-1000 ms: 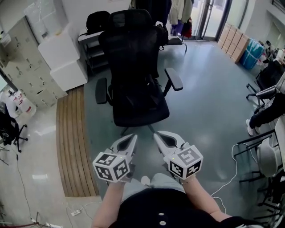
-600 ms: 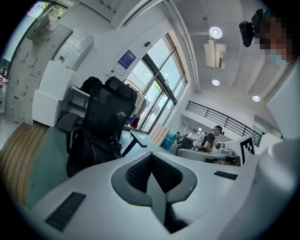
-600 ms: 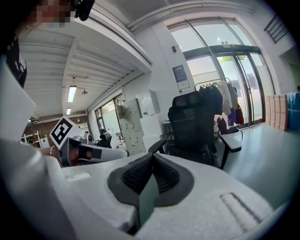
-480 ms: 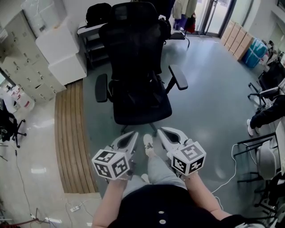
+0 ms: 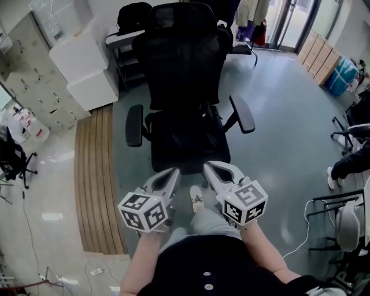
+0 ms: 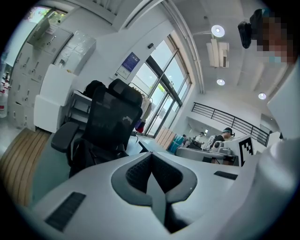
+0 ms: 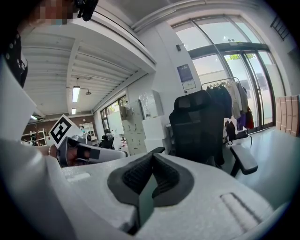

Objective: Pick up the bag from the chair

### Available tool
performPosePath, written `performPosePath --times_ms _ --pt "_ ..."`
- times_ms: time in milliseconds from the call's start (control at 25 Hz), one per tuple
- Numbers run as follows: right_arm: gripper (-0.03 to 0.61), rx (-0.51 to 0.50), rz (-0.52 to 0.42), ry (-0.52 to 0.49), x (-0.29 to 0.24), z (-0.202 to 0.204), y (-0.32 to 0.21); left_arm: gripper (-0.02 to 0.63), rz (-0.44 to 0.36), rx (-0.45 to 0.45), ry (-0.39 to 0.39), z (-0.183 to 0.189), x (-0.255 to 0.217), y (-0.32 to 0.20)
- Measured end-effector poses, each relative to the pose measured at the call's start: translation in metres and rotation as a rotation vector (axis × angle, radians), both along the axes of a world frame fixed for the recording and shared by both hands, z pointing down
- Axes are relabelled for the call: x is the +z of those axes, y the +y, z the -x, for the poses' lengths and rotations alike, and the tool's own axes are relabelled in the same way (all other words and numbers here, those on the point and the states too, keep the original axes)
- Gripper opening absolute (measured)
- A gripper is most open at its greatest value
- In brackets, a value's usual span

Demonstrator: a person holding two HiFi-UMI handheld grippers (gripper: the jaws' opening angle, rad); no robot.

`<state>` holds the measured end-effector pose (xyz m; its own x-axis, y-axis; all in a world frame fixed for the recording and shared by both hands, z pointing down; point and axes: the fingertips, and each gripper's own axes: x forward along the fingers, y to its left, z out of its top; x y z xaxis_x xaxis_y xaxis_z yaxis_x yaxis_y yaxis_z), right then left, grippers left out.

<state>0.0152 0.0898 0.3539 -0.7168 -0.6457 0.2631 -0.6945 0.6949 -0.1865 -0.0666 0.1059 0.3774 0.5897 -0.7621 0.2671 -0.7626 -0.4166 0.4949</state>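
A black mesh office chair (image 5: 185, 69) stands straight ahead on the grey floor, facing me. On its seat lies a dark, lumpy bag (image 5: 186, 137), hard to tell apart from the black seat. My left gripper (image 5: 173, 172) and right gripper (image 5: 207, 167) are held side by side just short of the seat's front edge, both shut and empty. In the left gripper view the chair (image 6: 110, 117) rises beyond the closed left gripper (image 6: 151, 154), with the dark bag (image 6: 96, 152) low on the seat. The right gripper view shows the chair (image 7: 199, 126) past the closed right gripper (image 7: 152, 154).
White cabinets (image 5: 87, 69) and a wooden slat strip (image 5: 95, 173) lie to the left. Behind the chair, a black backpack (image 5: 134, 14) rests on a table. Cardboard boxes (image 5: 318, 49) and other chairs (image 5: 350, 130) are at the right. My shoe (image 5: 197, 200) is between the grippers.
I have stepped toward the chair, so it looks nearer and larger. Both grippers stay shut and now sit close to the seat's front edge.
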Motion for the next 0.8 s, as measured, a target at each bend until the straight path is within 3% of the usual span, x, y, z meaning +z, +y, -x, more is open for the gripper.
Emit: performPosePath --times_ms 520,800 --pt "-0.002 -0.084 0.001 0.002 -0.007 -0.004 -0.166 0.017 -0.009 -0.058 -0.013 -0.003 -0.009 -0.166" --pt "-0.001 -0.139 0.012 -0.002 -0.002 0.004 -0.225 0.017 0.009 -0.102 -0.026 -0.001 0.001 -0.221"
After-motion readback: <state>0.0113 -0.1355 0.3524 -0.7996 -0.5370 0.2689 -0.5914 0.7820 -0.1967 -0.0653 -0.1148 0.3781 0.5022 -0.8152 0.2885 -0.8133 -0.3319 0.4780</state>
